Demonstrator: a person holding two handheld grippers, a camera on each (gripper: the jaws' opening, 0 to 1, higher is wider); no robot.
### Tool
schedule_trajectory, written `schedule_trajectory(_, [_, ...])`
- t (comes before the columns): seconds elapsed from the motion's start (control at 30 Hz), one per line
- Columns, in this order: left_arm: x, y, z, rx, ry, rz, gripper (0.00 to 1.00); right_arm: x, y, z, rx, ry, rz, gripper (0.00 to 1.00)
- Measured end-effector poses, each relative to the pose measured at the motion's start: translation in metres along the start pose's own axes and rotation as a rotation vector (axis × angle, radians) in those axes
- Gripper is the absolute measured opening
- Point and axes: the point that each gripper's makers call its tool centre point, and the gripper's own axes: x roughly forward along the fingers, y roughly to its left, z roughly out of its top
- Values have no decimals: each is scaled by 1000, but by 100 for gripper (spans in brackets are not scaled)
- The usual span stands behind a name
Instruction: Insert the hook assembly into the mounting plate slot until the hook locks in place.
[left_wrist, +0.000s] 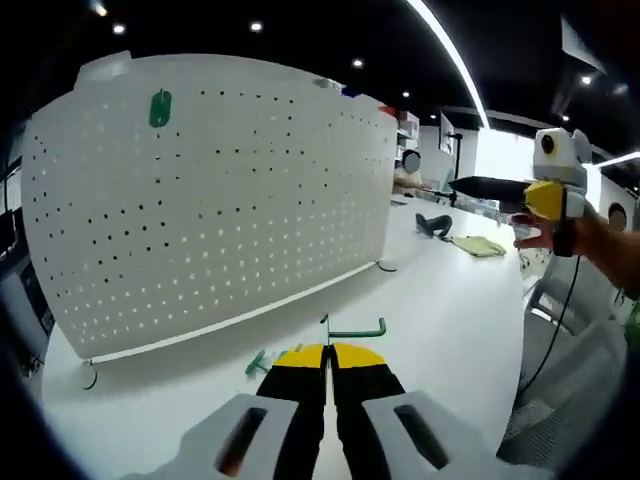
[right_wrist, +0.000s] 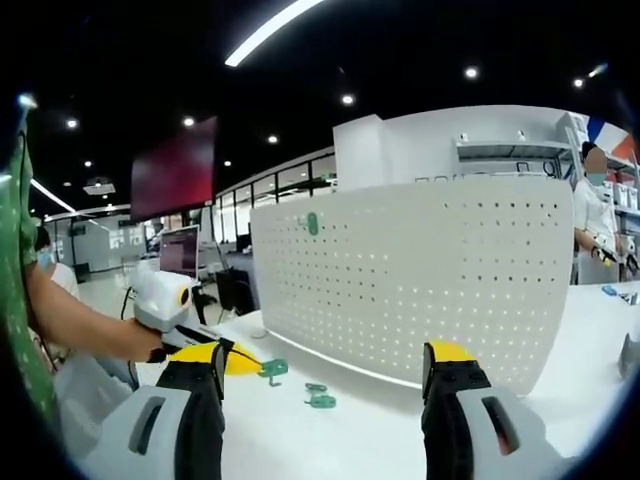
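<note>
A white perforated mounting plate (left_wrist: 220, 200) (right_wrist: 420, 280) stands upright on the white table (left_wrist: 450, 300). One green piece (left_wrist: 160, 108) (right_wrist: 312, 223) is fixed near its upper corner. My left gripper (left_wrist: 325, 352) (right_wrist: 240, 360) hovers low over the table in front of the plate. Its jaws are shut, with a green hook (left_wrist: 356, 329) (right_wrist: 272, 371) at their tips. Another green piece (left_wrist: 258, 362) (right_wrist: 320, 399) lies loose on the table close by. My right gripper (right_wrist: 330, 365) (left_wrist: 460, 185) is open and holds nothing. A hand holds it well off to the side of the plate.
A yellow-green cloth (left_wrist: 478, 245) and a dark object (left_wrist: 433, 225) lie farther along the table. A person (right_wrist: 592, 205) stands past the plate's far end. Monitors and chairs (right_wrist: 190, 255) fill the room behind the left gripper.
</note>
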Motion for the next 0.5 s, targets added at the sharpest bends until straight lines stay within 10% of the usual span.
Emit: schedule_trajectory(0.5, [-59, -26, 63, 61, -117, -90, 1, -3, 16, 30, 23, -70, 56, 78])
